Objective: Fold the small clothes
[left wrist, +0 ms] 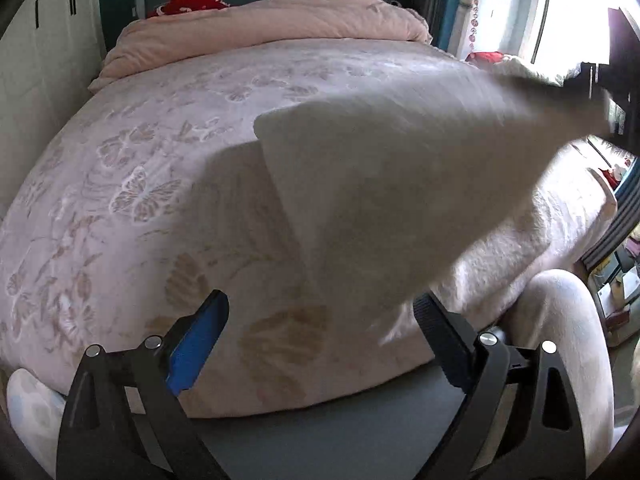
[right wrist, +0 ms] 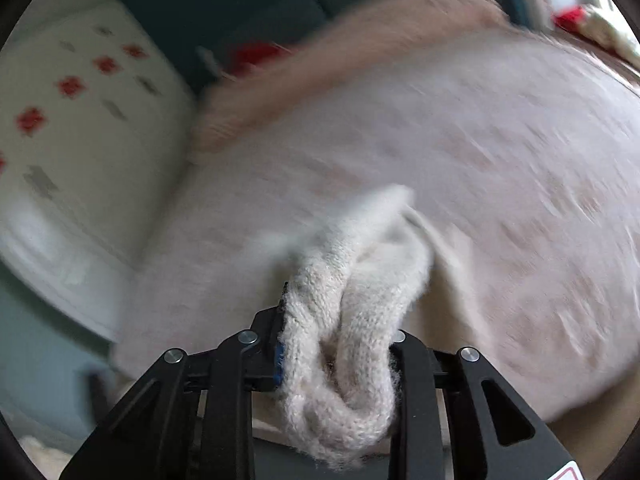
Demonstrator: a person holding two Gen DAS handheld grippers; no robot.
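A cream knitted garment (left wrist: 400,180) hangs in the air over the bed, stretched from the upper right down to a tip near my left gripper's right finger (left wrist: 436,340). My left gripper (left wrist: 320,302) stands wide open just above the bed's near edge, with nothing pinched between its pads. In the right wrist view, the same knit (right wrist: 348,280) is bunched into thick folds between the fingers of my right gripper (right wrist: 344,320), which is shut on it. The wool hides that gripper's fingertips, and the view is blurred.
The bed has a pale pink cover (left wrist: 140,200) with a butterfly pattern. A folded pink duvet (left wrist: 260,24) and a red item (left wrist: 188,2) lie at its head. White wardrobe doors (left wrist: 48,60) stand at the left. A person's pale-clad leg (left wrist: 568,340) is at the right.
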